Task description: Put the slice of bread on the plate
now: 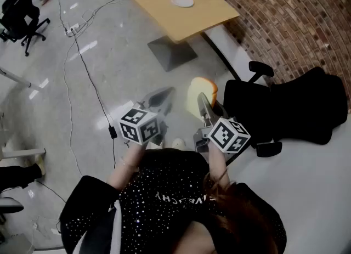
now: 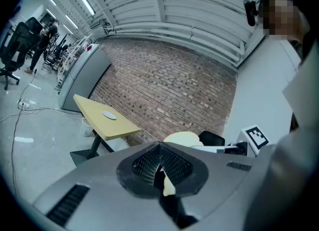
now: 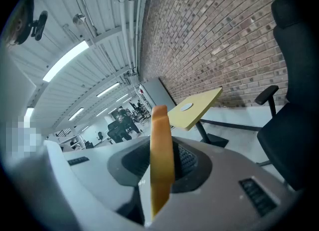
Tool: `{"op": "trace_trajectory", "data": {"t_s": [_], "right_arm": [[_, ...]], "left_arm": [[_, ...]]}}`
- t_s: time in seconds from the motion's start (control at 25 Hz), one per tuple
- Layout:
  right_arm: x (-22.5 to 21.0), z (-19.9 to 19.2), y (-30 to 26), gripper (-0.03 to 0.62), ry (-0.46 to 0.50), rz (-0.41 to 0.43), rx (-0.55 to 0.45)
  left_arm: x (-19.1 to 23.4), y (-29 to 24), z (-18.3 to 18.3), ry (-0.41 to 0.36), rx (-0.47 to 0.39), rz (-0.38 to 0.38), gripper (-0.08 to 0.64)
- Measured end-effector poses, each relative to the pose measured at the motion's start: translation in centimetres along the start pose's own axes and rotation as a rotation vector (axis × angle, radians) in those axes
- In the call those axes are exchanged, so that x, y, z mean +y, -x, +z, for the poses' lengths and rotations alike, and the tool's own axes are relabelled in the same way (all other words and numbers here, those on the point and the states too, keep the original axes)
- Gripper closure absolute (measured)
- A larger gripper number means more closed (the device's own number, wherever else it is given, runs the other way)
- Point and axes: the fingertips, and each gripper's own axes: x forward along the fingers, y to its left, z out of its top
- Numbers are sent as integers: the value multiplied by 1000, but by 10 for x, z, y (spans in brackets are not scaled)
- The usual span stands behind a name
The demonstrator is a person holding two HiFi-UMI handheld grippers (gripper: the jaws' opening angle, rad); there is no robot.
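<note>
Distance is the main hazard. The yellow desk (image 1: 211,20) stands at the upper centre of the head view, well apart from the person across open floor. The black office chair (image 1: 285,110) sits at the right, close by. A knock against that chair, or a jolt on the way over, could shake the soft slice loose or tear it, since only its lower part appears to sit in the grip. The white plate (image 1: 182,0) lies on the desk. The slice of bread (image 1: 202,94) is in mid-air at frame centre, upright and edge-on, clamped between the narrowly parted jaws of the right gripper (image 1: 204,103). Beside it, the left gripper (image 1: 160,99) is clenched, holding nothing that can be made out.
</note>
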Motion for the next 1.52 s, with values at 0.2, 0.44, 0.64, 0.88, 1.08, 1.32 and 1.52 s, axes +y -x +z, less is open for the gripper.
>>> {"op": "trace_trajectory", "data": {"t_s": [0.2,0.44,0.64,0.88,1.08,1.32,1.52], "right_arm": [[5,-11,-1,494,-30,-17,-2],[10,-19,-3,494,-33,-22,8],[9,-16,-9,494,-35,-20,7],[3,-7,-31,494,-30,-18,22],[-10,21,-58,494,-19,-9,22],[-28,49,-99,494,-22,8,29],[-51,73,-129,494,-30,6,31]], "left_arm": [[6,11,-2,7,12,-8,551],[16,18,-3,17,20,1,551],[20,15,-2,16,18,4,551],[38,2,3,36,18,26,551],[53,-26,23,28,0,43,551],[78,-65,45,35,-14,66,551],[93,-102,56,38,-2,71,551]]}}
